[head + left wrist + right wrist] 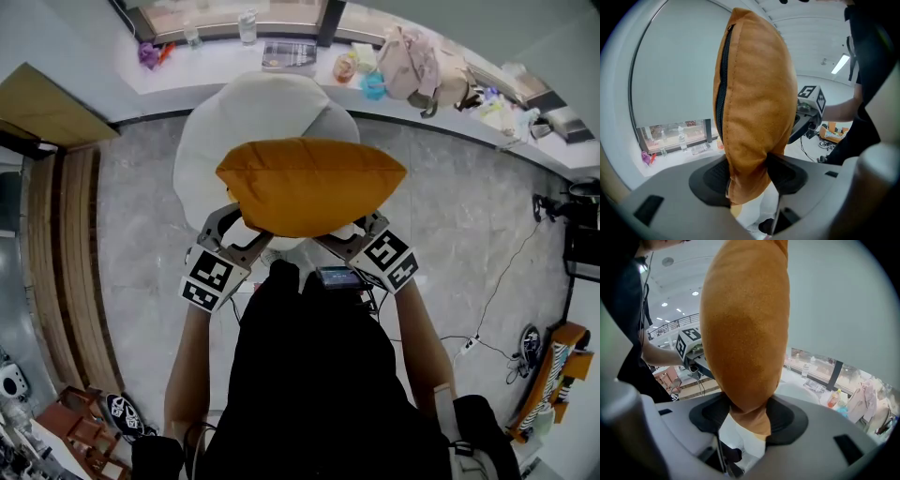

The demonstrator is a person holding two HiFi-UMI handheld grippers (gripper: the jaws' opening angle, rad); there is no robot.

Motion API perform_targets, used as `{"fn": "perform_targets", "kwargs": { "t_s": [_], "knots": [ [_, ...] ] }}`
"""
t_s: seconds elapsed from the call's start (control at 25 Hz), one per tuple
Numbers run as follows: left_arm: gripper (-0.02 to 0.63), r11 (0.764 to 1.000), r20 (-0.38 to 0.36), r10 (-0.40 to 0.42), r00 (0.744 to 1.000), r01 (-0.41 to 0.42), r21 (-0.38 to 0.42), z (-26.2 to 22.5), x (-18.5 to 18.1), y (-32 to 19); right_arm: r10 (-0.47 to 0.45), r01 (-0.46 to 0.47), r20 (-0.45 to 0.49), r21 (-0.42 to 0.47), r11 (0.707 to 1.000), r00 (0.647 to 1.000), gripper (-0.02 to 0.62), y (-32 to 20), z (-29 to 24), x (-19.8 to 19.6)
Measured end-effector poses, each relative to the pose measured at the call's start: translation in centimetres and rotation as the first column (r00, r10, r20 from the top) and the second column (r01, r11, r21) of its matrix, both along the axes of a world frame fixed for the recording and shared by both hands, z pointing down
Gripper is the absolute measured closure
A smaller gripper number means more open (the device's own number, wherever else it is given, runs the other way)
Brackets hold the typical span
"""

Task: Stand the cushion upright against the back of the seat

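An orange cushion hangs in the air over a round white seat, held flat between my two grippers. The left gripper is shut on the cushion's near left corner; in the left gripper view the cushion rises edge-on from the jaws, its black zipper facing left. The right gripper is shut on the near right corner; in the right gripper view the cushion fills the middle above the pinching jaws. Most of the seat's sitting surface is hidden under the cushion.
A white window ledge behind the seat carries bottles, a pink bag and small items. Wooden slats lie to the left. Cables run over the grey floor at right. The person's dark clothing fills the foreground.
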State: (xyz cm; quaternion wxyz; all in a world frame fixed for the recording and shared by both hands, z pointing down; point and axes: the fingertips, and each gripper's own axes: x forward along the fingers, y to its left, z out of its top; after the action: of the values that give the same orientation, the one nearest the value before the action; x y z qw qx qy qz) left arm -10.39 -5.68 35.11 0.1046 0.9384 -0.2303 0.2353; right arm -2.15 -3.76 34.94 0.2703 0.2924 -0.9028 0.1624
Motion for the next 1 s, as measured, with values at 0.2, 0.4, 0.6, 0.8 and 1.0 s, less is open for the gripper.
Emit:
{"fn": "perform_targets", "kwargs": {
  "t_s": [0.2,0.4,0.6,0.8,1.0],
  "knots": [
    [0.365,1.000,0.032,0.011,0.999,-0.011,-0.005,1.0,-1.1,-1.1,0.021,-0.024,-0.059,-0.050,0.998,0.998,0.341,-1.2,1.1,-1.0],
    [0.365,0.999,0.037,-0.001,0.999,0.002,-0.032,2.0,-2.3,-1.5,0.015,-0.022,-0.089,-0.078,0.997,0.996,0.345,-1.7,2.0,-2.2],
    [0.362,0.998,0.072,-0.018,0.997,0.022,-0.061,3.7,-3.2,-1.7,-0.028,0.019,-0.107,-0.085,0.996,0.994,0.345,-2.3,3.7,-3.0],
    [0.359,0.994,0.120,-0.035,0.992,0.047,-0.099,6.9,-3.5,-2.3,-0.066,0.054,-0.144,-0.086,0.995,0.987,0.348,-3.1,6.3,-3.4],
    [0.359,0.986,0.164,-0.051,0.985,0.075,-0.146,10.3,-2.7,-4.3,-0.086,0.070,-0.148,-0.110,0.992,0.985,0.351,-5.3,9.5,-2.5]
  ]
}}
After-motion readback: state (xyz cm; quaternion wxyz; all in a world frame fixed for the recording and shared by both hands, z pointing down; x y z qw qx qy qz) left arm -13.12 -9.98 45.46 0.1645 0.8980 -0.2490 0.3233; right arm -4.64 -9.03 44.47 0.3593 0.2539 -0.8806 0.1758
